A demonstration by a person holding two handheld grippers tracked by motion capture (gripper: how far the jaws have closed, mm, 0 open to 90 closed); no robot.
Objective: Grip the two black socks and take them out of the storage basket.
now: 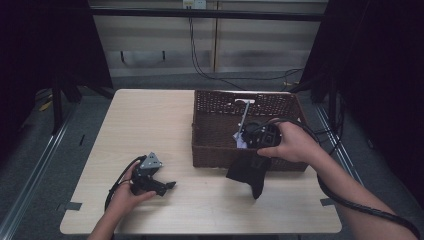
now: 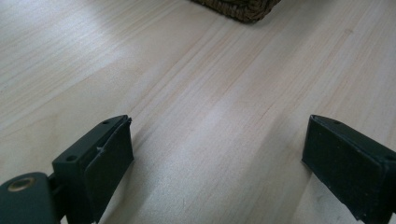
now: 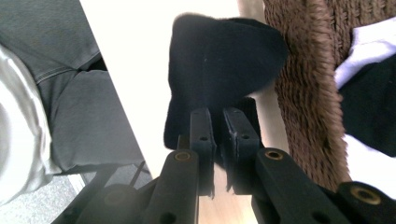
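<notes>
the wicker basket (image 1: 220,150) blocks the right half of the tabletop (image 1: 150,125), its front wall just behind the hanging black sock (image 1: 248,172). the whole left half lies bare, with open wood ahead of the left gripper (image 1: 167,186), between its spread jaws.

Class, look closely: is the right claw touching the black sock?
Touching. The right gripper view shows the right claw with its jaws closed on the black sock.

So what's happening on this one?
A person works two handheld claws at a wooden table. The right claw is shut on a black sock, which hangs outside the front wall of a brown wicker basket above the tabletop. The left claw rests open on the table, holding nothing. More laundry lies in the basket.
</notes>
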